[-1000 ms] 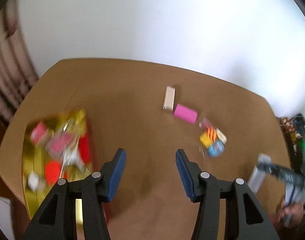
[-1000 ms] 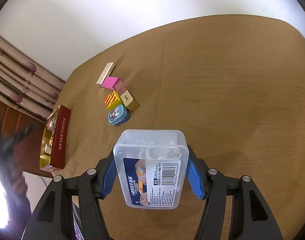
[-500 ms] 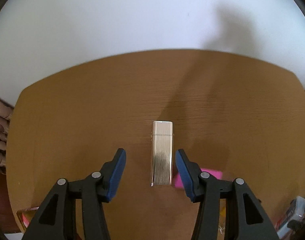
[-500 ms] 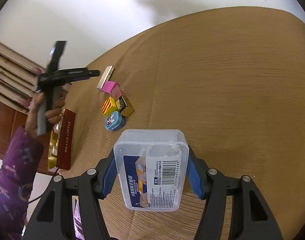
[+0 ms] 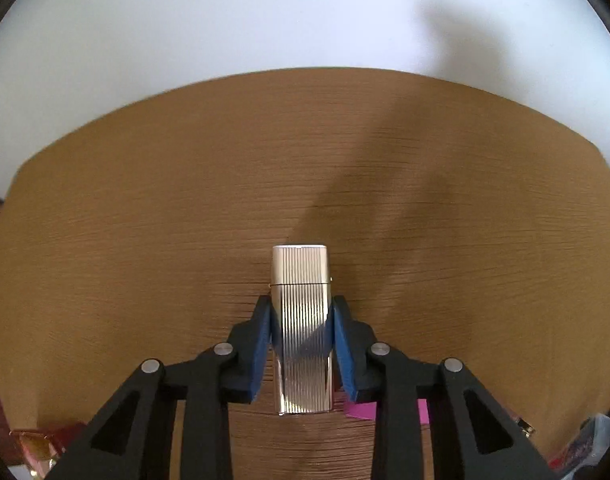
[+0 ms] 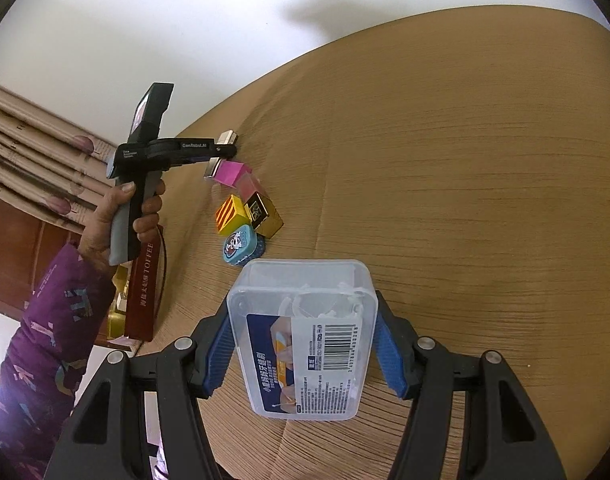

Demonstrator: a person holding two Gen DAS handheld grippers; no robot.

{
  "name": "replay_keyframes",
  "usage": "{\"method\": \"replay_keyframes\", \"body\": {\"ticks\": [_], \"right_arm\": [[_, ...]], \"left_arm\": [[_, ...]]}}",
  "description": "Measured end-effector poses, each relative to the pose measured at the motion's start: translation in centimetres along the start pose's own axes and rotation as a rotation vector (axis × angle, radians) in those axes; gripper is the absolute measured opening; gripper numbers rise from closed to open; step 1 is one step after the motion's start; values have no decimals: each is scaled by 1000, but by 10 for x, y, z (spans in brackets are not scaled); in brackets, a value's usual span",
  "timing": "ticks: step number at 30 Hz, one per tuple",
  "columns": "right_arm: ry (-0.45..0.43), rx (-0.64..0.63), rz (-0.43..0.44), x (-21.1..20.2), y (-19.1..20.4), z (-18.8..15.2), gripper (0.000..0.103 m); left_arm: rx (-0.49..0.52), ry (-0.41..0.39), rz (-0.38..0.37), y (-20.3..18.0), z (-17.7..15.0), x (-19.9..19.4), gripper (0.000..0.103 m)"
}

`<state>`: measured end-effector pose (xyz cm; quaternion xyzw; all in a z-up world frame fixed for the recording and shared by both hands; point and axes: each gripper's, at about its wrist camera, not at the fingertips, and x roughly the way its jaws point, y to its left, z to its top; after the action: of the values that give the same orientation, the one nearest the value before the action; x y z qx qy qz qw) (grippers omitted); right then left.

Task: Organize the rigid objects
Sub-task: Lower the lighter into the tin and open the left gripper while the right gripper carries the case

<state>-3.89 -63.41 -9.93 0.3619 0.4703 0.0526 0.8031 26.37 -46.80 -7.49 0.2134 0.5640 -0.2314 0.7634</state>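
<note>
A silver ribbed case (image 5: 300,272) lies flat on the brown table (image 5: 145,220), and my left gripper (image 5: 301,306) is shut on it, blue pads pressed against both long sides. A pink block (image 5: 359,410) touches the case's near right corner. In the right wrist view the same left gripper (image 6: 219,154) comes in from the left, held by a hand (image 6: 105,220), and clamps the silver case (image 6: 229,137) beside the pink block (image 6: 231,172). My right gripper (image 6: 303,312) is shut on a clear plastic box (image 6: 305,340) of floss picks, above the table.
Just past the pink block sit a yellow striped block (image 6: 229,214), a gold and black box (image 6: 265,216) and a blue round tin (image 6: 239,244). A red toffee tin (image 6: 143,292) stands at the table's left edge under a purple sleeve (image 6: 53,320). Curtains hang behind.
My left gripper swung from the toffee tin's side over to the silver case, dropped down around it and shut on it. The right gripper kept the clear box and stayed put.
</note>
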Motion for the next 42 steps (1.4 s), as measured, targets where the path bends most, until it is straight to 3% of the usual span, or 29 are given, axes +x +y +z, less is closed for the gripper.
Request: {"method": "replay_keyframes", "body": {"ticks": [9,13,20,27,31,35,42], "right_arm": [[-3,26,2,-2,-4,1,59],[-8,36,4,-5,-4,-2,59],[-14,30,15,-9,12,-13,59],[-15,-19,47,-13,46,-25,59],[-4,-47,65,-7,69,-29,59],[10,-81,69,-2,93,-34,59],[31,-121,81,7,128,-34,59]], "left_arm": [[-152,-54,-99,23,-51,-40,29],[-218,-87,-173,35,-93,-85,29],[-278,-137,-220,60,-180,-160,30],[-401,-138,-118,153,-259,-210,30],[-467,-130,-42,209,-286,-214,30],[-507,-92,-19,241,-304,-190,30],[-547,-38,-4,247,-315,-134,30]]}}
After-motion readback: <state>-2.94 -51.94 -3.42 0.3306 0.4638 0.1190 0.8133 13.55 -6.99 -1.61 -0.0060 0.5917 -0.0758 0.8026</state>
